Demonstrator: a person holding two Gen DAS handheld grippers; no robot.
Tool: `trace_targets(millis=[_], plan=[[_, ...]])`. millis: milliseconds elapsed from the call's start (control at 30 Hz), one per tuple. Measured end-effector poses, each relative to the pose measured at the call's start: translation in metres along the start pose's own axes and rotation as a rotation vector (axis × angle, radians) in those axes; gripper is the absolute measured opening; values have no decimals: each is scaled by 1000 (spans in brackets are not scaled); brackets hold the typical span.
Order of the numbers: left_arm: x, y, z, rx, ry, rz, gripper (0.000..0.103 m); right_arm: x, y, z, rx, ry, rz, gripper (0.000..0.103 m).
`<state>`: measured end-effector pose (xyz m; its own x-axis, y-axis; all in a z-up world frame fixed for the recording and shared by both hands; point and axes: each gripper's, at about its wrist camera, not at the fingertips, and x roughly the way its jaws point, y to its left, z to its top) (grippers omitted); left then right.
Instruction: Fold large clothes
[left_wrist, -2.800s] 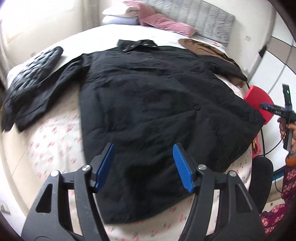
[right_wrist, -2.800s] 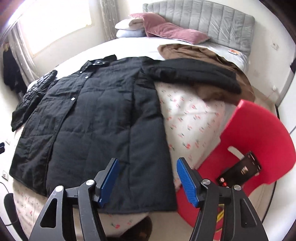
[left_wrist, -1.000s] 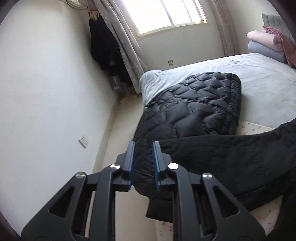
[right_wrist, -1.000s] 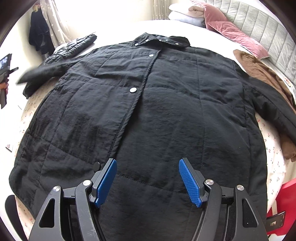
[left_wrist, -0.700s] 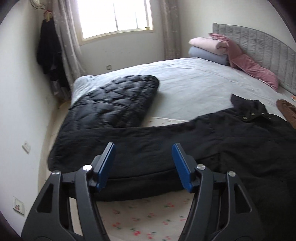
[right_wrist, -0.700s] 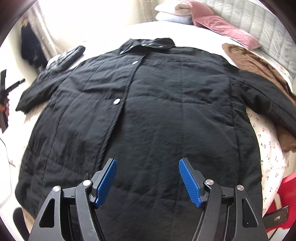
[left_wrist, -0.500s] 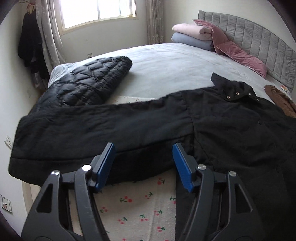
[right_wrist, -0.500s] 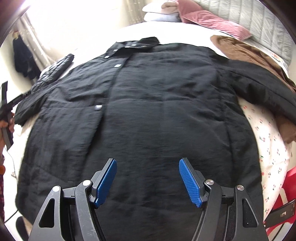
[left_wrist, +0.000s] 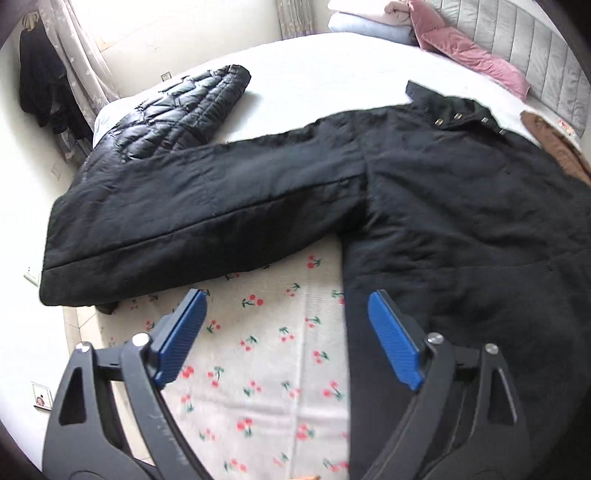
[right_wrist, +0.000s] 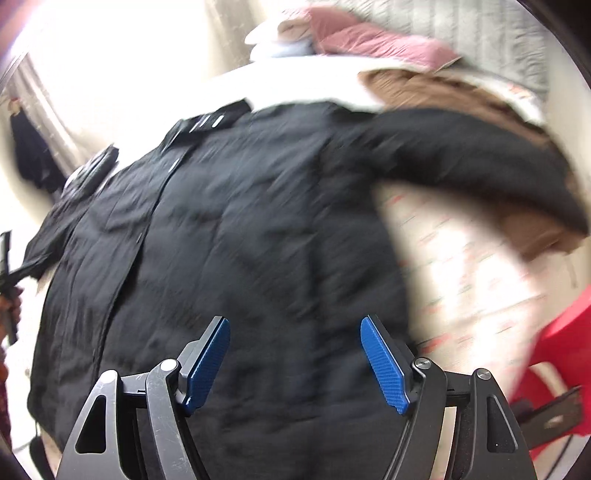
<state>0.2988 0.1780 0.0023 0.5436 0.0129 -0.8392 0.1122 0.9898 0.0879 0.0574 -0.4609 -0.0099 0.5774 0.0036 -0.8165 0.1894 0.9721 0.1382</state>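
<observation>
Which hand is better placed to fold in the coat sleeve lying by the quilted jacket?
Probably the left. The left gripper, jaws just opened and empty, looks straight at that sleeve. The right gripper faces the coat body.

Bare cherry-print sheet (left_wrist: 258, 354) beside coat (left_wrist: 461, 221) lies unobstructed.

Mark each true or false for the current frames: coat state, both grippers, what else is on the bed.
1. The black coat lies spread on the bed. True.
2. The left gripper is shut on the coat's sleeve. False: it is open, holding nothing.
3. A quilted black jacket lies beyond the sleeve. True.
4. The right gripper grips the collar. False: it is open above the coat's lower part.
5. A brown garment lies partly under the other sleeve. True.
</observation>
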Motion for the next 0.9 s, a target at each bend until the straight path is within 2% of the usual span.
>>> trace_targets(millis=[67,133,233,333,400,533,700,900], plan=[[-21,-6,3,-15,7,-34,101,-14,-26,13,76,-43,-36,78],[-38,-17,5,-20,27,-91,101,-24,-58,26,187,-74,-52,79],[-50,-39,4,-27,120,-184,101,-32,-105,42,370,-102,-76,80],[-60,-74,5,21,185,-215,101,-28,-140,52,511,-84,-126,80],[-70,-100,5,87,171,-222,101,-23,-157,60,559,-85,-147,80],[-84,-148,-6,203,109,-250,101,-6,-189,69,665,-98,-137,80],[-65,-188,-28,230,95,-329,101,32,-223,70,814,-118,-124,79],[-24,-220,-46,243,212,-361,101,44,-257,71,919,-246,-97,78]])
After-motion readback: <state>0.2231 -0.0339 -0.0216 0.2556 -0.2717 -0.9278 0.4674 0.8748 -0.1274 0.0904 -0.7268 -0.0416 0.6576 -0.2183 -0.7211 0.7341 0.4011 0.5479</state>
